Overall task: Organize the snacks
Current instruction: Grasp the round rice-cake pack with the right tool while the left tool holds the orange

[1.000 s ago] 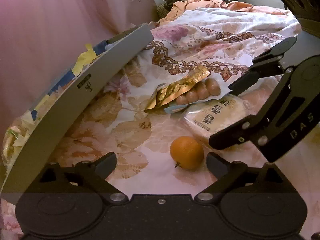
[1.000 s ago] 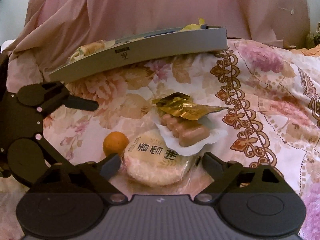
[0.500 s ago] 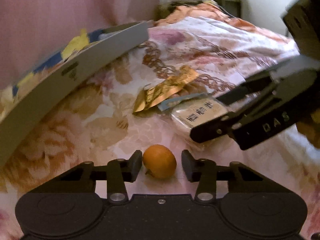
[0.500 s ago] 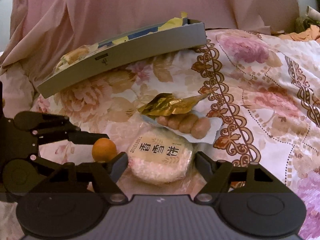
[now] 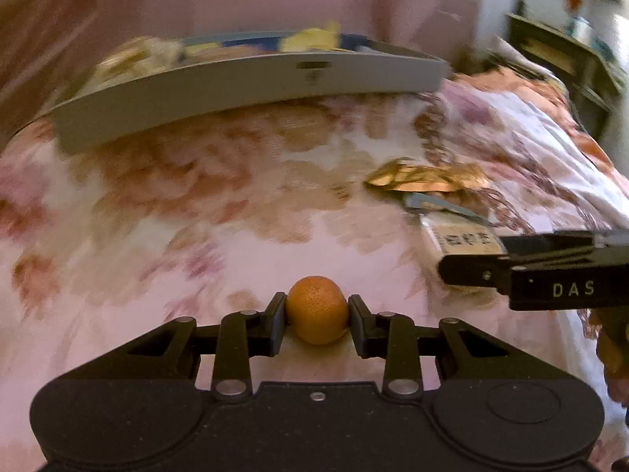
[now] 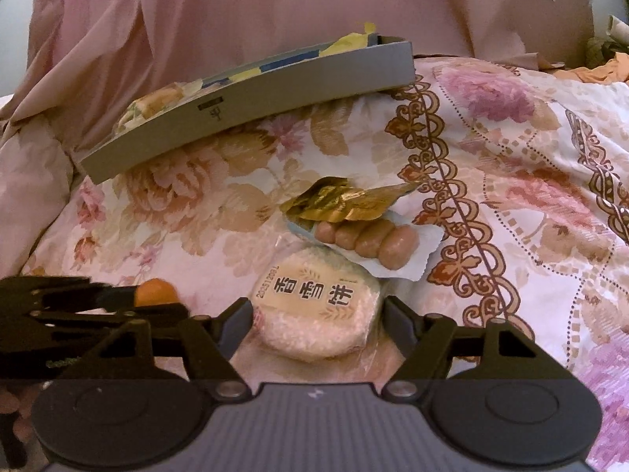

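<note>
A second ago the left gripper (image 5: 317,318) stood wide with the orange (image 5: 317,309) lying free ahead of it on the floral bedspread (image 5: 204,212); since then its jaws have been closing and now both pads press the orange's sides, clenched on it. The right gripper's (image 6: 317,318) jaws have narrowed a little around the round rice cake packet (image 6: 314,308). The orange is round, so no long axis shows; it sits low between the left pads, just over the bedspread, whether touching it I cannot tell. The rice cake lies flat, printed face up, its characters running across the right wrist view. Behind it the sausage pack (image 6: 367,242) lies slanting from upper left to lower right, with a gold wrapper (image 6: 342,200) along its far edge. The grey tray (image 6: 251,112) stands farther back, tilted. The right pads flank the packet closely; whether they press it I cannot tell.
</note>
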The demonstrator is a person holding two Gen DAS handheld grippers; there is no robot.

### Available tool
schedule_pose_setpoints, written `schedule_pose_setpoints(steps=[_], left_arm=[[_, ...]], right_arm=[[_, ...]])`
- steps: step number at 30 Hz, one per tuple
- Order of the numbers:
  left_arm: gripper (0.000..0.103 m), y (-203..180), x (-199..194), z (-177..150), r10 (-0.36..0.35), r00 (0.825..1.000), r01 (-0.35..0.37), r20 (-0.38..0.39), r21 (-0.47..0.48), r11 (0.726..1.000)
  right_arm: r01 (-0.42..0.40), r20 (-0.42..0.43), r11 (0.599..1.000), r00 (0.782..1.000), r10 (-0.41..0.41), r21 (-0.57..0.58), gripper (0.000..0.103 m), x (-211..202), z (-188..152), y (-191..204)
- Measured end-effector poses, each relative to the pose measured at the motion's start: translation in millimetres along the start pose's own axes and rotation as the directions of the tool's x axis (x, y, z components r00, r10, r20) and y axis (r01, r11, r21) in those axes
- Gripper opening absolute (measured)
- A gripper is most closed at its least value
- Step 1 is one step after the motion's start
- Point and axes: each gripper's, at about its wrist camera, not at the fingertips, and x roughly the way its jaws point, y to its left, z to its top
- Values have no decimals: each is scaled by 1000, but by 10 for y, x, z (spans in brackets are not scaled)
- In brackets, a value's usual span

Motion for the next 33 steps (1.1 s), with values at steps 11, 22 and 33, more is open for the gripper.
schedule_pose_setpoints(steps=[11, 22, 33], left_arm=[[35, 175, -334, -360, 62, 998, -61, 3, -160, 985], [35, 206, -367, -417, 57, 998, -53, 17, -172, 984], [35, 166, -360, -407, 77, 997, -73, 19, -154, 985]], right_arm=[[-77, -80, 987, 995, 67, -140, 75, -131, -183, 312], [-26, 33, 961, 999, 37, -274, 93, -21, -338, 537], [-31, 80, 959, 995, 55, -282, 58, 14, -345, 571]])
